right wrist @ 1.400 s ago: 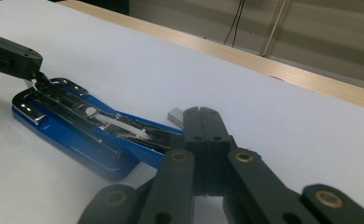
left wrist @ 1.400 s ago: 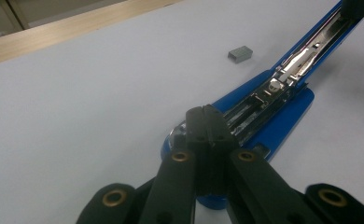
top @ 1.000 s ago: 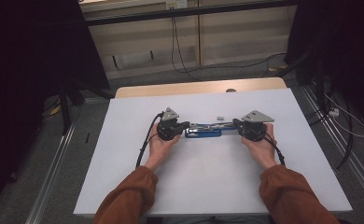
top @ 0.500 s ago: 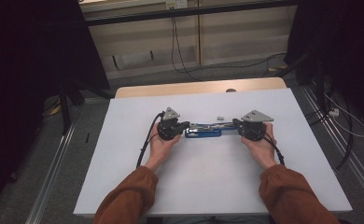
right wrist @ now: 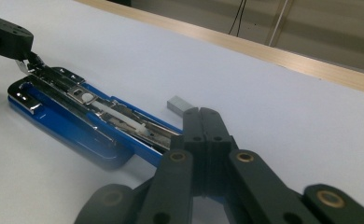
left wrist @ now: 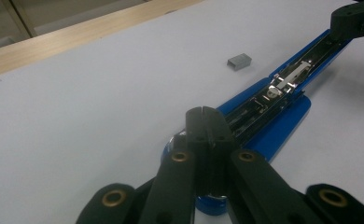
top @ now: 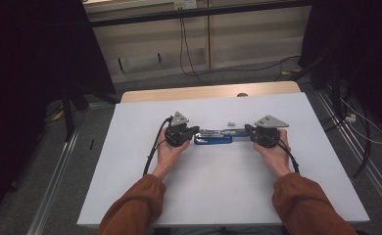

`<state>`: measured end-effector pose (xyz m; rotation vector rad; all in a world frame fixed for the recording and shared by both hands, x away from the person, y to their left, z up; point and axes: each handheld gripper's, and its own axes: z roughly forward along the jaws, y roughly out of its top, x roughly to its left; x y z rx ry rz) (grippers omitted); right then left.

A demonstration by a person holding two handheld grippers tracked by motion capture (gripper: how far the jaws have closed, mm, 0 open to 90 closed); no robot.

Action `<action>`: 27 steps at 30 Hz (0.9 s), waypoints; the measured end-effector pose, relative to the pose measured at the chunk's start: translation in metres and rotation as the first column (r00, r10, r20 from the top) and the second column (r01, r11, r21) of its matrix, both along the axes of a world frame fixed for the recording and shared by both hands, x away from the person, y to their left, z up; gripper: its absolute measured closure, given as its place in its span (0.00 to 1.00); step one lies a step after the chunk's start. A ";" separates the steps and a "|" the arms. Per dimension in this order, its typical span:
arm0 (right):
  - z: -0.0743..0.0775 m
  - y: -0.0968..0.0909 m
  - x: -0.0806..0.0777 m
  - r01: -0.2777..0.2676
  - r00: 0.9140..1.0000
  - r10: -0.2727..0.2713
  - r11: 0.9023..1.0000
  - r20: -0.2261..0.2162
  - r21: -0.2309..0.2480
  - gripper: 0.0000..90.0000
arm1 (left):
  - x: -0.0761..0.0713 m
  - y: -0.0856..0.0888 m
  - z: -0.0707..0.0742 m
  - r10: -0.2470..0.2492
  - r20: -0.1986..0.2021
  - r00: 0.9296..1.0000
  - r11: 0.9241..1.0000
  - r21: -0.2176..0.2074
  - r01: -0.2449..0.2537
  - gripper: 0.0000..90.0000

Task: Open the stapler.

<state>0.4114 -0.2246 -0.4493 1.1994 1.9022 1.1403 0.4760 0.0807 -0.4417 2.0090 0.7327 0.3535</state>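
Nothing has shifted over the last second: both hands are sitting where they were, and the blue stapler point(top: 213, 137) is lying in the same spot near the middle of the white counter point(top: 130, 186), opened out flat along the three-to-nine o'clock line.

The left gripper point(top: 195, 130) is resting at the stapler's nine o'clock end with its jaws pressed together; in the left gripper view the closed tips point(left wrist: 204, 122) are lying over the rounded blue end of the stapler point(left wrist: 269, 116), seemingly pressing down on it rather than pinching it. The right gripper point(top: 249, 129) is sitting at the three o'clock end, its jaws together too, the tips point(right wrist: 202, 122) lying over that end of the stapler point(right wrist: 73, 121). Whether either pair is actually nipping a thin metal edge is hard to tell.

The stapler's metal channel point(left wrist: 283, 84) is lying exposed and facing up, with the spring pusher showing. A small grey block of staples point(top: 231, 124) is sitting loose on the counter just beyond the stapler, toward twelve o'clock, clear of it and untouched.

As the scene is holding still, the work looks paused at the point where the stapler is being held open and steady from both ends. The likely next step, by my reading, is freeing one gripper to fetch the staples and lay them into the channel, while the other is keeping the stapler from sliding.
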 end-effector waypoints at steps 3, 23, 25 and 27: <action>0.002 -0.002 0.000 0.009 1.000 -0.009 1.000 0.011 0.017 0.97 | -0.001 0.000 0.001 -0.007 0.008 1.000 1.000 0.003 0.007 0.96; 0.009 -0.006 -0.001 -0.035 0.999 0.035 0.995 0.002 0.089 0.67 | -0.007 0.002 0.010 0.050 0.018 0.999 0.999 -0.017 -0.049 0.36; 0.010 -0.006 -0.001 -0.053 0.999 0.052 0.994 0.008 0.092 0.58 | -0.006 0.003 0.008 0.055 0.012 0.998 0.999 -0.001 -0.055 0.33; 0.011 -0.005 -0.001 -0.050 0.999 0.048 0.994 0.017 0.095 0.48 | -0.005 0.004 0.007 0.067 0.008 0.998 0.998 0.000 -0.067 0.27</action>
